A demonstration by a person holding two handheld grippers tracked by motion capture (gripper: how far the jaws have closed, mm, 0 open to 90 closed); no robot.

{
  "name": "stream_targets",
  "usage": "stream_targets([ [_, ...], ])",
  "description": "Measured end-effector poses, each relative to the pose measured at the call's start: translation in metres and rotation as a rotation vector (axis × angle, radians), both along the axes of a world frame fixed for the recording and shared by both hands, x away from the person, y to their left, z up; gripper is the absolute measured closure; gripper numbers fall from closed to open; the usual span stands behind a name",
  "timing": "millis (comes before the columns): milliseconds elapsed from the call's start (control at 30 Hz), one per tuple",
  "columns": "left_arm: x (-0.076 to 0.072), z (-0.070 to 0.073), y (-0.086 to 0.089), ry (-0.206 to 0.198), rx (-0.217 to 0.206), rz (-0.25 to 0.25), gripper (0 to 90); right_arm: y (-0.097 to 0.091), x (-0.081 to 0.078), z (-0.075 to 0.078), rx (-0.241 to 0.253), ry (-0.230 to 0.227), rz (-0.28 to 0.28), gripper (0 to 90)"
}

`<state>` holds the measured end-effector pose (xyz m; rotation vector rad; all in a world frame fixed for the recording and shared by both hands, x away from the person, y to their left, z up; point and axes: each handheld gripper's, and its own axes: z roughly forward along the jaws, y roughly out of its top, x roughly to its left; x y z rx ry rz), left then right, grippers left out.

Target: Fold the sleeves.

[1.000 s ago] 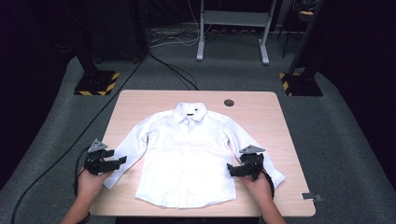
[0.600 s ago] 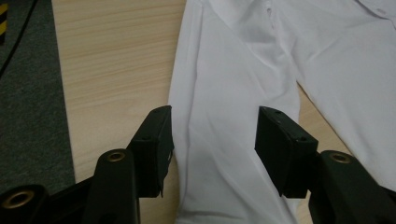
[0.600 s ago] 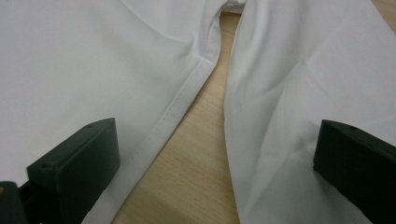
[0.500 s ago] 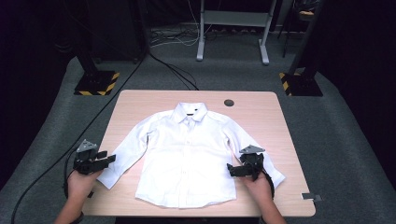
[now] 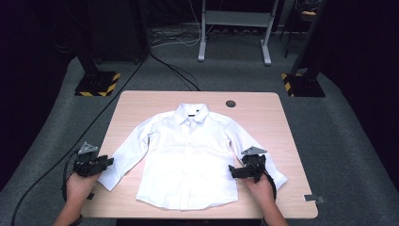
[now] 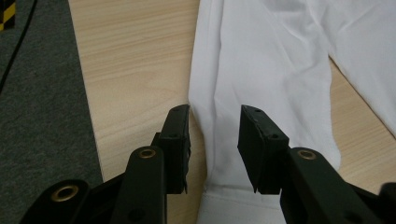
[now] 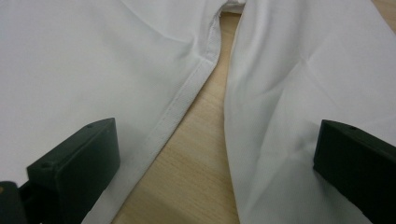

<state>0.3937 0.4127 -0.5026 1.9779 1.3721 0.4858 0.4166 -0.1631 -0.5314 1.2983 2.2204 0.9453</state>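
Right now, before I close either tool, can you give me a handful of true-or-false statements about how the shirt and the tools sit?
1. The white shirt lies front up with its collar at the far side of the table. True.
2. The left tool has the sleeve lifted clear of the wood. False: the sleeve lies flat; the jaws, which have just been closing, straddle its edge near the cuff with a gap between them.
3. The right tool stands wide open over the gap between the shirt body and the other sleeve. True.
4. A dark round spot sits on the shirt's chest. False: it is on the bare table past the shoulder.
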Motion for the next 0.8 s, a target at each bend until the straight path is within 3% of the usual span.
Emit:
stream_targets([
  [800,0.001,-0.0081,0.0022,0.052,0.032,0.012,65.8,0.0,0.0,0.0,0.0,0.0,0.0,0.0],
])
